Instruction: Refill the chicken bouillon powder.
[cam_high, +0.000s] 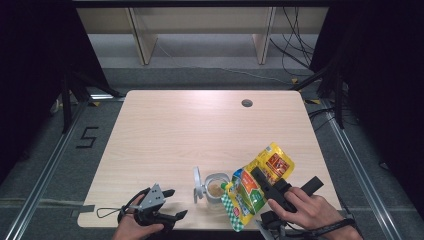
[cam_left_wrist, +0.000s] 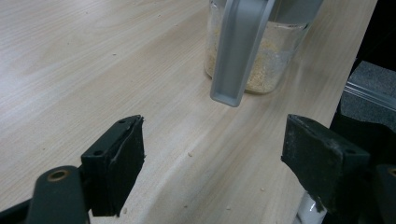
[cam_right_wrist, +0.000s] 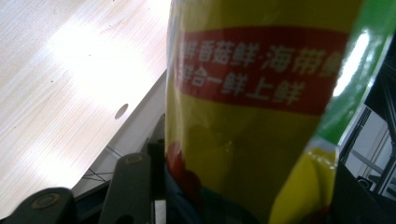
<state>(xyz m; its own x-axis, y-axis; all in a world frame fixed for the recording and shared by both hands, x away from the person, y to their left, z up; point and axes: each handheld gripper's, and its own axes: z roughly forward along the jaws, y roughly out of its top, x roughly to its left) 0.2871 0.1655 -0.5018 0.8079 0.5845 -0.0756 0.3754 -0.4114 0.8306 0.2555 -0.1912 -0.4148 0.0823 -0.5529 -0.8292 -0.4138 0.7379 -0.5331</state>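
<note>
A yellow and green snack pouch (cam_high: 247, 195) hangs tilted at the table's front right, its lower corner just beside the mouth of a glass jar (cam_high: 216, 189). My right gripper (cam_high: 260, 179) is shut on the pouch, which shows close up as a yellow pouch (cam_right_wrist: 252, 116) with a red band between the jaws of my right gripper (cam_right_wrist: 243, 196). The jar (cam_left_wrist: 261, 60) holds beige granules, and its grey hinged lid (cam_high: 198, 184) stands swung open to the left. My left gripper (cam_high: 178, 202) rests open near the front edge, left of the jar. Nothing lies between the jaws of my left gripper (cam_left_wrist: 212, 158).
The wooden table (cam_high: 175, 130) has a round cable hole (cam_high: 246, 103) at the back right. Its front edge runs just under both hands. Shelf frames and cables stand on the floor beyond the table.
</note>
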